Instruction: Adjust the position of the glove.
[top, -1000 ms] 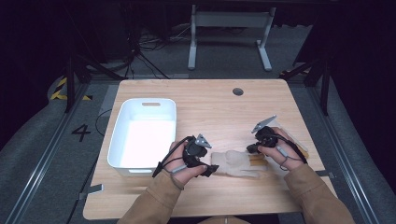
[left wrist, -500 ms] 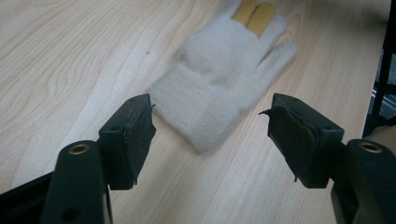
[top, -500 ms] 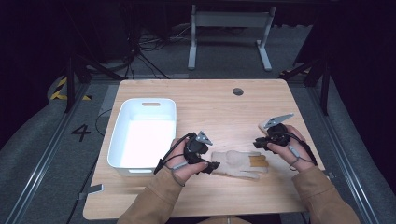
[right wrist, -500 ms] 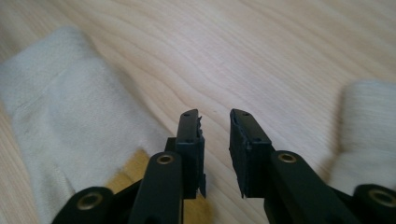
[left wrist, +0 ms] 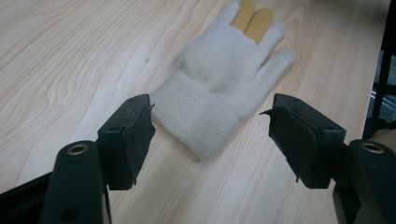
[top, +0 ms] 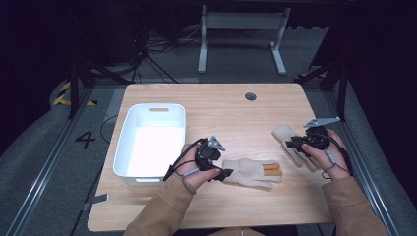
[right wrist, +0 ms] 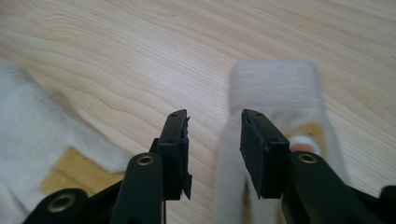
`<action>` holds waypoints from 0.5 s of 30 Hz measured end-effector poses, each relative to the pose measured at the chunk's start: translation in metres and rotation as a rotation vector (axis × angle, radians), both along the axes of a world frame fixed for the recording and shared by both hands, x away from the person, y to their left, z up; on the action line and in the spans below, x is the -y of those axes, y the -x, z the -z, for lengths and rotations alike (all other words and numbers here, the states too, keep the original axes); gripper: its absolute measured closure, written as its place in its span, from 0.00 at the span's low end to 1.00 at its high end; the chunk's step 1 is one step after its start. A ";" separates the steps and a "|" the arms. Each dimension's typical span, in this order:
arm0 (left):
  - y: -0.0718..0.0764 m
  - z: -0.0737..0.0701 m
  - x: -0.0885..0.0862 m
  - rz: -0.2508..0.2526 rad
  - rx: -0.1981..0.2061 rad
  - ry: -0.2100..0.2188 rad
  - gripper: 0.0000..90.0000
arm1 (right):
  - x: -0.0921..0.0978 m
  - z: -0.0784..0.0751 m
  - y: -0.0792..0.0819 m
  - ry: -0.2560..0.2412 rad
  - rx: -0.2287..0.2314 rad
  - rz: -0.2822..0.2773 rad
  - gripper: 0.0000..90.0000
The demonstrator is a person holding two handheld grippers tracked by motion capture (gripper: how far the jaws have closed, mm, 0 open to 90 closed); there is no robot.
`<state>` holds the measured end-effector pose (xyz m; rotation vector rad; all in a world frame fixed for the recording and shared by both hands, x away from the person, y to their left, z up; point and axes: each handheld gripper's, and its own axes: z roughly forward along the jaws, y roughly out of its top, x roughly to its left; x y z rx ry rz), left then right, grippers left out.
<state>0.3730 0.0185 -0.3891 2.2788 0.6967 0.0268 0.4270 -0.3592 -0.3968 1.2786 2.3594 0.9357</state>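
Observation:
Two white fleece gloves with yellow fingertips lie on the wooden table (top: pixel 221 113). One glove (top: pixel 251 171) (left wrist: pixel 219 93) lies flat at the front centre, cuff toward my left gripper (top: pixel 222 169) (left wrist: pixel 210 121). That gripper is wide open, with its jaws just short of the cuff on either side. The second glove (top: pixel 286 133) (right wrist: pixel 275 88) lies farther right under my right gripper (top: pixel 295 143) (right wrist: pixel 212 126). Its jaws stand a narrow gap apart. One strip of the glove runs between them and bare wood shows beside it. The first glove (right wrist: pixel 28 121) shows at the left of the right gripper view.
A white plastic bin (top: pixel 123 147) stands at the left of the table, with my left hand beside its front right corner. A round cable hole (top: pixel 250 96) sits near the far edge. A table frame stands on the floor behind.
The second glove, which lay with the first at the front centre, has been carried right and a little farther away by my right gripper. My left gripper has stayed by the first glove's cuff.

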 end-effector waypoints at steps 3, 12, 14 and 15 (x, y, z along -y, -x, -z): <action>0.000 0.000 -0.001 -0.002 0.000 0.001 0.34 | 0.009 0.002 -0.002 -0.004 0.004 0.023 0.68; 0.000 0.000 -0.002 -0.007 -0.004 -0.001 0.34 | 0.020 0.011 -0.007 0.047 0.031 0.077 0.59; 0.000 0.001 -0.003 -0.006 -0.004 -0.001 0.34 | 0.022 0.014 -0.009 0.060 0.038 0.092 0.55; 0.000 0.001 -0.003 -0.008 -0.004 -0.003 0.34 | 0.024 0.017 -0.011 0.078 0.042 0.102 0.51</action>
